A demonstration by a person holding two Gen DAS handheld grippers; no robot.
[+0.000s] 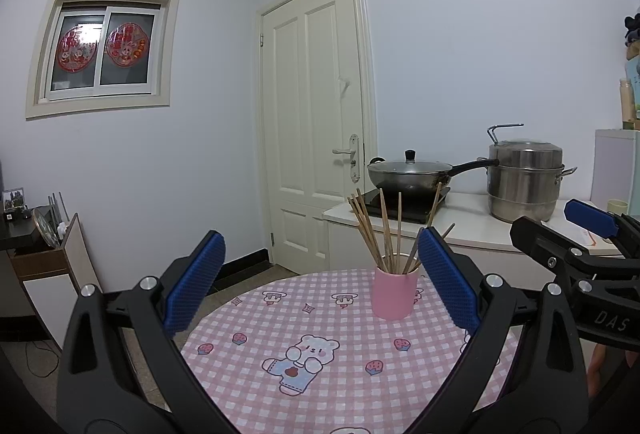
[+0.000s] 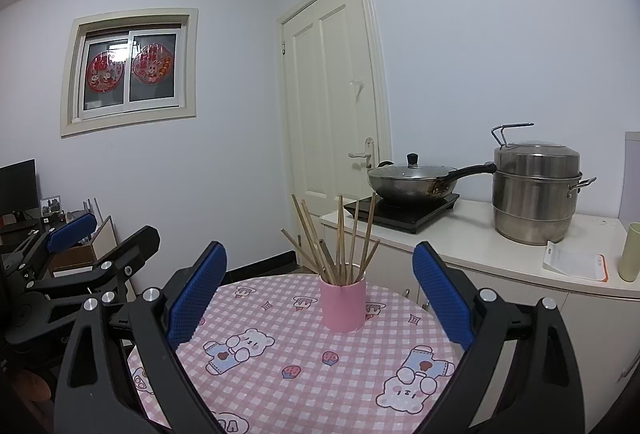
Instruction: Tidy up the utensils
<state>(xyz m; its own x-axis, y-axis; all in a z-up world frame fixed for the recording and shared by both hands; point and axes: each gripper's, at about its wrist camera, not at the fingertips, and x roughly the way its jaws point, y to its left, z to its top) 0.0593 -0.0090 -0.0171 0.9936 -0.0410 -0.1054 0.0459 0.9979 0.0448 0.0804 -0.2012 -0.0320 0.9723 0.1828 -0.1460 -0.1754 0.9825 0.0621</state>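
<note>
Left tongs (image 1: pixel 320 278): mine, spread wide with nothing between the blue pads (image 1: pixel 196 282); they fill the lower part of the left wrist view and hang above the near edge of the round counter (image 1: pixel 320 394).
Right tongs (image 2: pixel 318 290): also spread wide and empty, low in the right wrist view; the same tongs show at the right edge of the left wrist view, beside the left ones.
Pink cup (image 2: pixel 343 304): upright on the checked cloth, centre of the right wrist view, framed between my right pads but farther off and untouched; in the left wrist view it stands just left of the right-hand pad.
Chopsticks (image 2: pixel 340 238): a bundle of wooden sticks standing in the pink cup, fanned out and leaning in several directions.
Cloth (image 1: pixel 340 386): pink and white check with bear and strawberry prints, covering the round counter.
Kitchen counter (image 2: pixel 480 246): white, beyond the cup at the right of the frame.
Wok (image 2: pixel 412 182): lidded, on a black hob on that counter.
Steamer pot (image 2: pixel 534 190): steel, stacked, right of the wok.
Door (image 1: pixel 316 114): closed, cream, centre of the frame.
</note>
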